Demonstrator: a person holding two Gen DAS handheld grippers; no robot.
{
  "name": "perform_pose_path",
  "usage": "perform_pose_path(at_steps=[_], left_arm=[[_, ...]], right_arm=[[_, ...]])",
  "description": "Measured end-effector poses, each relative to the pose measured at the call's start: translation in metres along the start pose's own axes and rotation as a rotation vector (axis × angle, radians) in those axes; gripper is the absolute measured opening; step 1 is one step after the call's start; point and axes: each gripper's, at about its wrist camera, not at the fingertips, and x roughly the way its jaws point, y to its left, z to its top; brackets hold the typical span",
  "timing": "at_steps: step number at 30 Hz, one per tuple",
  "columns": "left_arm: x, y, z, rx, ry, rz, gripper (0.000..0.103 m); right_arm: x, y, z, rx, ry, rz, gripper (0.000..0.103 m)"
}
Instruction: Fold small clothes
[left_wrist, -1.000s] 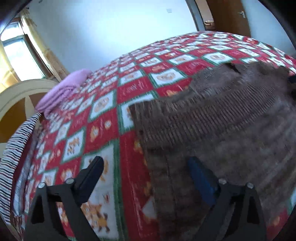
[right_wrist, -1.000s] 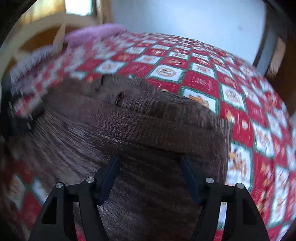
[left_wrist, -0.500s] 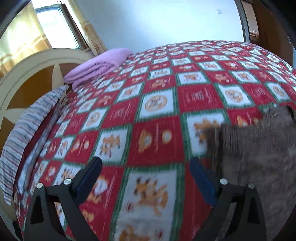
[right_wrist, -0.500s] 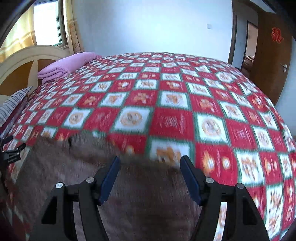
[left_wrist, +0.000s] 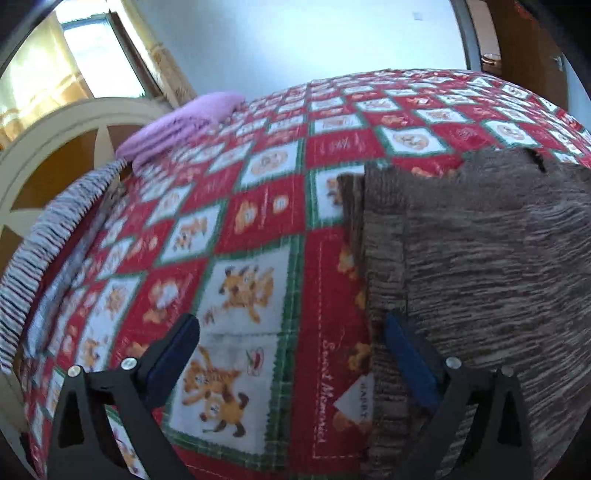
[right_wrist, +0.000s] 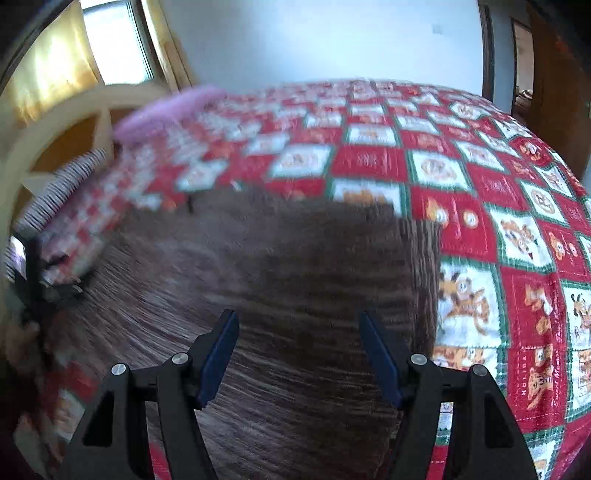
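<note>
A brown knitted garment (left_wrist: 480, 258) lies flat on the red, white and green patterned bedspread (left_wrist: 258, 221). In the left wrist view it fills the right side, its left edge by my right fingertip. My left gripper (left_wrist: 291, 332) is open and empty, over the bedspread at that edge. In the right wrist view the garment (right_wrist: 277, 277) fills the middle and left. My right gripper (right_wrist: 299, 332) is open and empty above it, near its right edge. The left gripper shows at the far left of that view (right_wrist: 40, 284).
A folded pink blanket (left_wrist: 181, 125) lies at the far left corner of the bed. A striped cloth (left_wrist: 48, 236) hangs over the cream headboard (left_wrist: 55, 125) on the left. A window is behind it, a wooden door (left_wrist: 528, 48) at the far right.
Both grippers have swung back down toward the garment after lifting away; it now fills more of each view. Both stay open and empty.
</note>
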Motion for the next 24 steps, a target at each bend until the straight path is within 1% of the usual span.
perform_pose_path(at_steps=[1,2,3,5,7,9,10,12,13,14,15,16,17,20,22,24], left_arm=[[0.001,0.005,0.001,-0.023,0.004,-0.011,0.103],[0.001,0.008,0.002,-0.04,0.015,-0.018,0.103],[0.002,0.012,0.002,-0.057,0.022,-0.024,0.103],[-0.001,0.02,-0.003,-0.084,0.031,-0.031,0.103],[-0.006,0.026,-0.012,-0.098,0.03,-0.048,0.103],[-0.008,0.033,-0.022,-0.112,0.034,-0.051,0.103],[-0.008,0.036,-0.026,-0.132,0.037,-0.066,0.103],[-0.005,0.041,-0.028,-0.166,0.056,-0.09,0.103],[-0.001,0.042,-0.027,-0.181,0.077,-0.096,0.103],[0.003,0.042,-0.028,-0.187,0.092,-0.104,0.103],[0.007,0.041,-0.028,-0.191,0.1,-0.117,0.103],[0.008,0.041,-0.029,-0.197,0.099,-0.124,0.103],[0.008,0.043,-0.03,-0.209,0.101,-0.135,0.103],[0.008,0.046,-0.033,-0.23,0.098,-0.16,0.103],[0.008,0.048,-0.034,-0.244,0.095,-0.176,0.103],[0.008,0.049,-0.035,-0.247,0.09,-0.179,0.103]], right_arm=[[0.013,-0.01,-0.003,0.042,0.033,-0.047,0.068],[0.015,-0.016,-0.004,0.07,0.024,-0.052,0.068],[0.013,-0.021,-0.003,0.095,0.003,-0.046,0.068],[0.004,-0.023,-0.003,0.126,-0.006,-0.076,0.068],[-0.01,-0.013,-0.004,0.128,-0.03,-0.1,0.068],[-0.02,0.003,-0.004,0.096,-0.048,-0.072,0.068],[-0.022,0.018,-0.003,0.059,-0.049,-0.044,0.068],[-0.014,0.041,0.001,0.006,-0.024,0.006,0.068],[-0.003,0.049,0.004,0.001,0.009,0.022,0.068],[0.009,0.05,0.005,0.009,0.042,0.021,0.068],[0.021,0.049,0.007,0.019,0.066,-0.005,0.068],[0.035,0.046,0.011,0.021,0.062,-0.071,0.068],[0.039,0.046,0.013,0.018,0.047,-0.088,0.068],[0.047,0.04,0.027,0.055,0.036,-0.099,0.068],[0.039,0.037,0.031,0.112,0.034,-0.078,0.068],[0.031,0.036,0.032,0.123,0.007,-0.061,0.068]])
